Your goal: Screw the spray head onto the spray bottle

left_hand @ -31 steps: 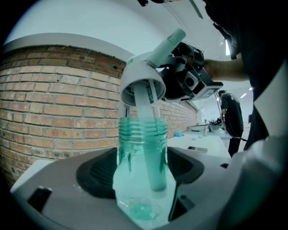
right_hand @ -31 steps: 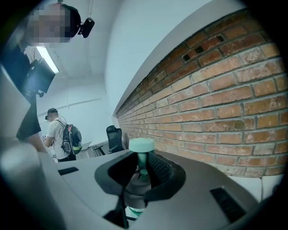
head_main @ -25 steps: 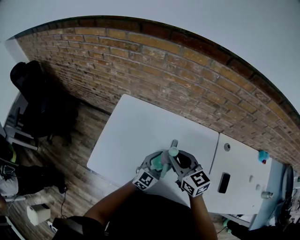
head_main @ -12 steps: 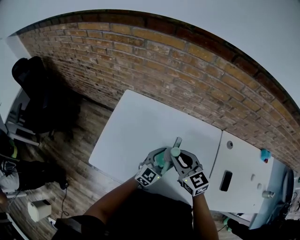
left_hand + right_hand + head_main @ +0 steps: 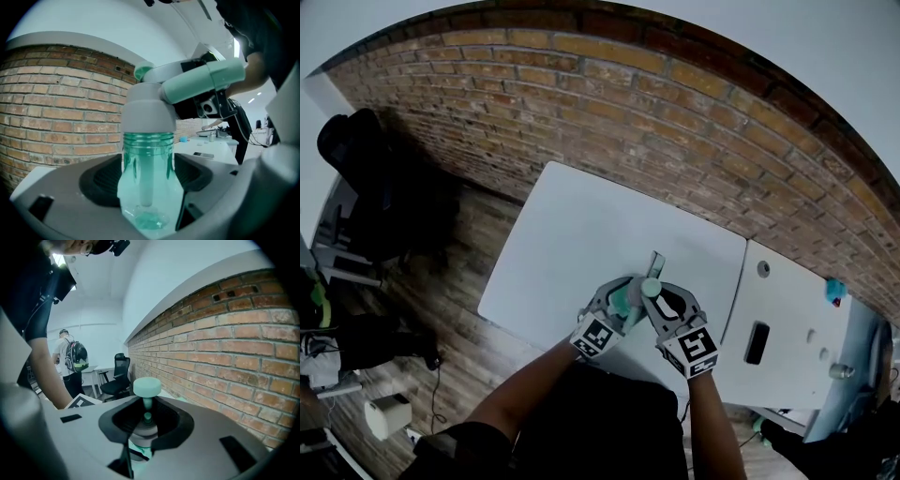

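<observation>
Our right gripper (image 5: 144, 427) has rolled a little, jaws clamped on the spray head (image 5: 187, 86); our left gripper (image 5: 149, 199) grips the spray bottle (image 5: 149, 168) upright over the table (image 5: 581, 244). Its threads (image 5: 147, 140) still show, so we judge more turning is needed.

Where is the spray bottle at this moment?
The spray bottle sits just below centre in the head view, over the near part of the white table, clamped in the left tool; the right tool grips the spray head on its neck.
</observation>
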